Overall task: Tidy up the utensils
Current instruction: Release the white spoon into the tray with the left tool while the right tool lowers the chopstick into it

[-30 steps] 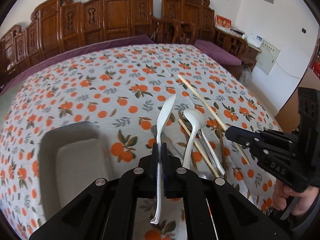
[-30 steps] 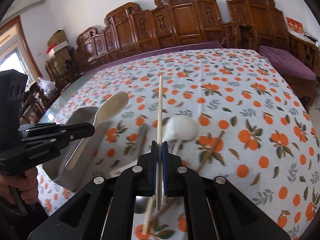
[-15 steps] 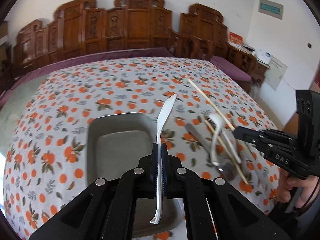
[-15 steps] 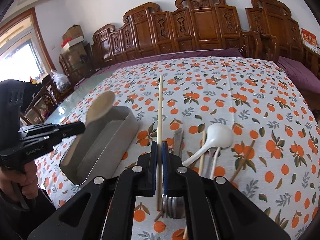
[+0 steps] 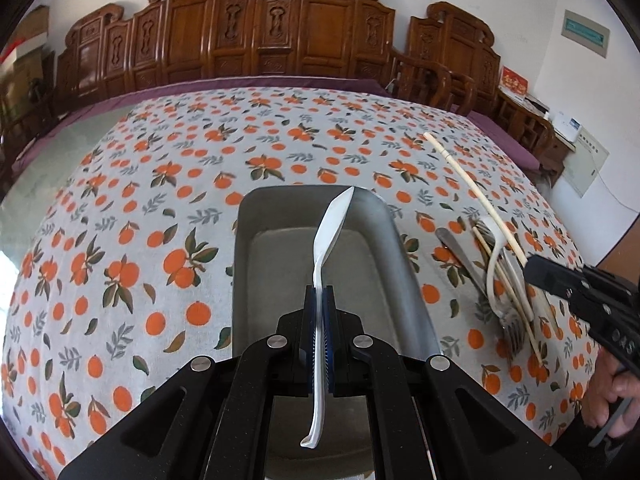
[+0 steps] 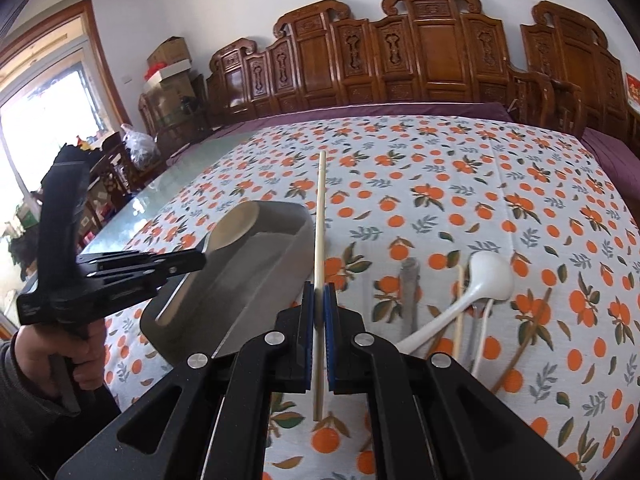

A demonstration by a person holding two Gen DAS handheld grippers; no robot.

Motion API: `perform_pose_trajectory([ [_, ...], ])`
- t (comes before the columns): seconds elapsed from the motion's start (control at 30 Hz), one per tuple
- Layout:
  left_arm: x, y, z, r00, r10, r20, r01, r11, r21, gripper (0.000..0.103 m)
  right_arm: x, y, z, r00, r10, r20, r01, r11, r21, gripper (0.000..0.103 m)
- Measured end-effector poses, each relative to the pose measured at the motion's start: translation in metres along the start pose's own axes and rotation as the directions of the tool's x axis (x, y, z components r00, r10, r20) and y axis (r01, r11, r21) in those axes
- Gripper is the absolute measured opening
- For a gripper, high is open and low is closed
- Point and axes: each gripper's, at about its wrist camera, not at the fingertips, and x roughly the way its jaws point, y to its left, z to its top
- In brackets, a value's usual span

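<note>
My left gripper is shut on the handle of a white spoon, whose bowl hangs over the grey metal tray. In the right wrist view the same spoon sticks out of the left gripper above the tray. A pale chopstick is clamped in my shut right gripper and points away along the tray's right wall. The left wrist view shows that chopstick slanting up from the right gripper.
Right of the tray lies a loose pile: a white ladle spoon, a metal handle, more chopsticks and forks. The orange-print tablecloth covers the table. Carved wooden chairs line the far side.
The left gripper has carried the white spoon leftward until it hangs over the tray. The right gripper has moved left with the chopstick, from above the pile to beside the tray.
</note>
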Motion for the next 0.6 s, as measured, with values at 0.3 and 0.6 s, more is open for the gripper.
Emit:
perform_pose_trajectory([
  [0.3,-0.009,0.009,0.006,1.0,-0.008,0.026,0.009,0.999,-0.035,0.003,0.005,0.022,-0.004,1.0,0.024,-0.015,-0.025,0.999,-0.027,0.006],
  [0.6,-0.026,0.016,0.012,0.998,0.016,0.067,-0.015,1.0,-0.005,0.003,0.015,0.047,-0.003,0.996,0.08,-0.028,-0.081,0.997,-0.014,0.006],
])
